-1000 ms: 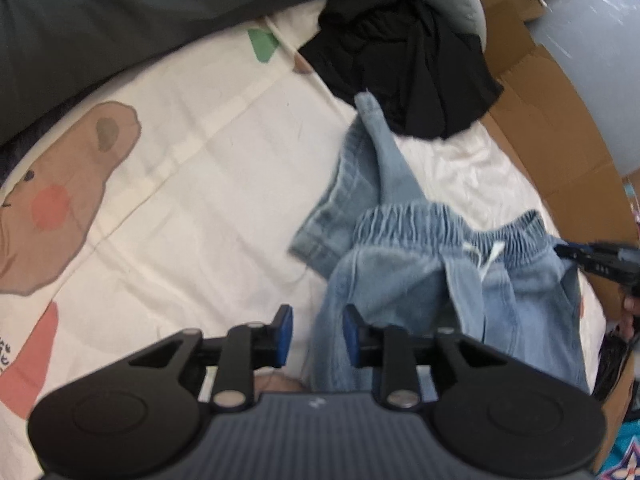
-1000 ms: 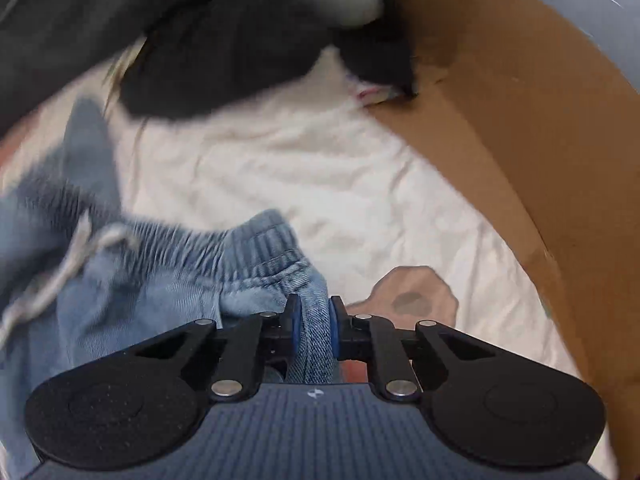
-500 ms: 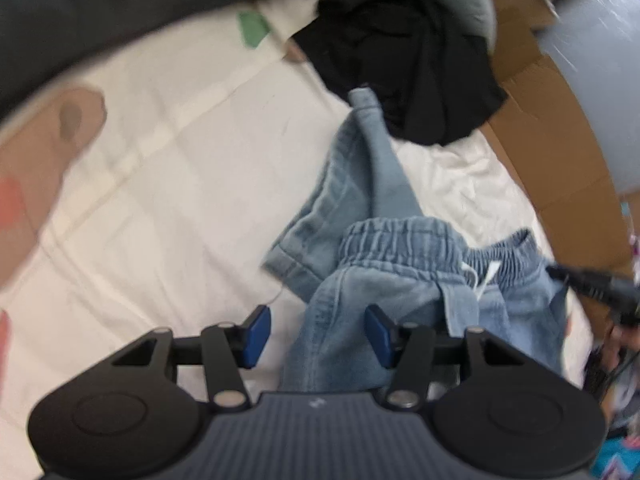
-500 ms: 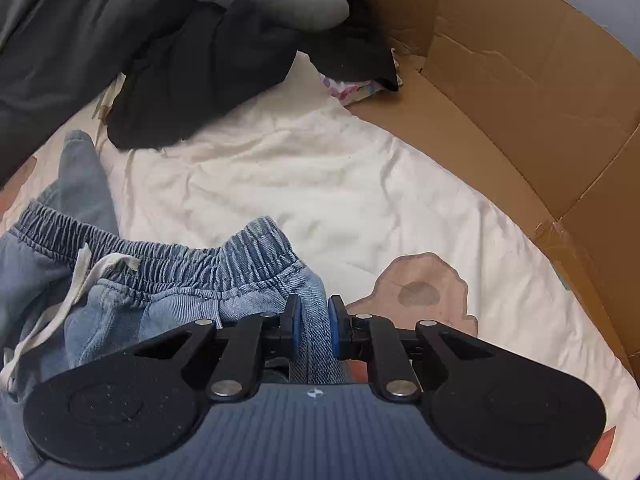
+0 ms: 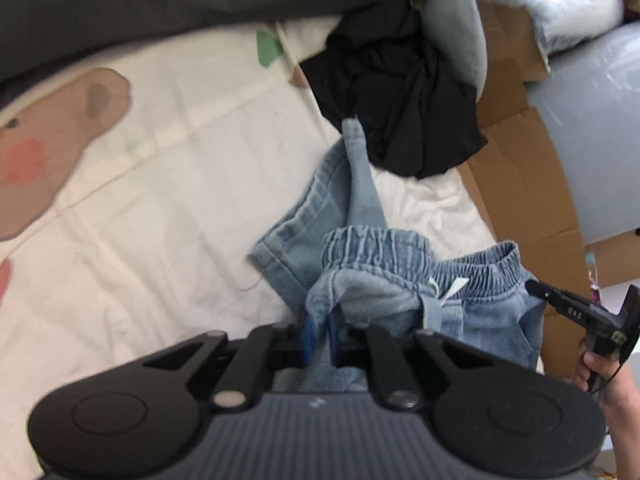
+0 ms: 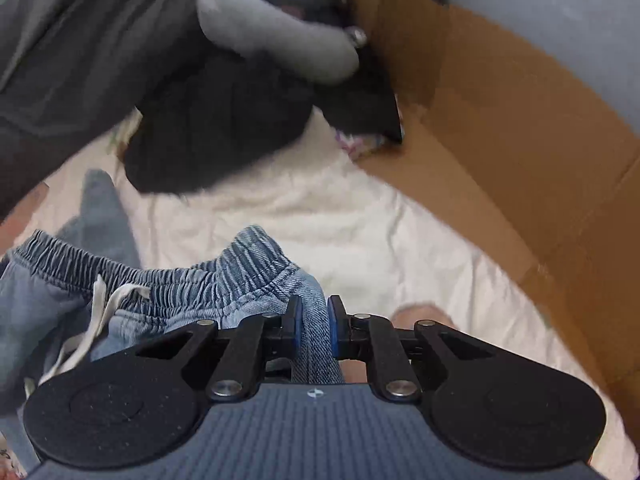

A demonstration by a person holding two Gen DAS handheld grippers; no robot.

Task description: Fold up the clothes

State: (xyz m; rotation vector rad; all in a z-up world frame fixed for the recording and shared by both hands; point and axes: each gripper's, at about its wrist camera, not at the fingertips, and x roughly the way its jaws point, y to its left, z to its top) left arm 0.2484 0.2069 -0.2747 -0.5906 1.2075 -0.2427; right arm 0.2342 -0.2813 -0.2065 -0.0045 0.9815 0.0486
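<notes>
Light blue denim shorts (image 5: pixel 380 248) with an elastic waistband and a white drawstring (image 6: pixel 100 304) lie crumpled on a cream bed sheet (image 5: pixel 160 200). My left gripper (image 5: pixel 319 336) has its jaws closing tight, the blue pads pinching a fold at the left side of the shorts. My right gripper (image 6: pixel 314 320) is shut on the right end of the waistband (image 6: pixel 240 272), which lifts off the sheet. In the left wrist view the right gripper (image 5: pixel 560 300) enters from the right edge, held by a person's hand (image 5: pixel 600 368).
A black garment (image 5: pixel 400 100) lies heaped just beyond the shorts, under a grey cushion (image 6: pixel 280 40). Brown cardboard (image 6: pixel 520 140) borders the bed on the right. A dark grey blanket (image 5: pixel 120 0) runs along the far side. The sheet bears cartoon prints.
My left gripper opened wide over the shorts' left side, then closed on the fabric. My right gripper kept its grip and rose, lifting the waistband.
</notes>
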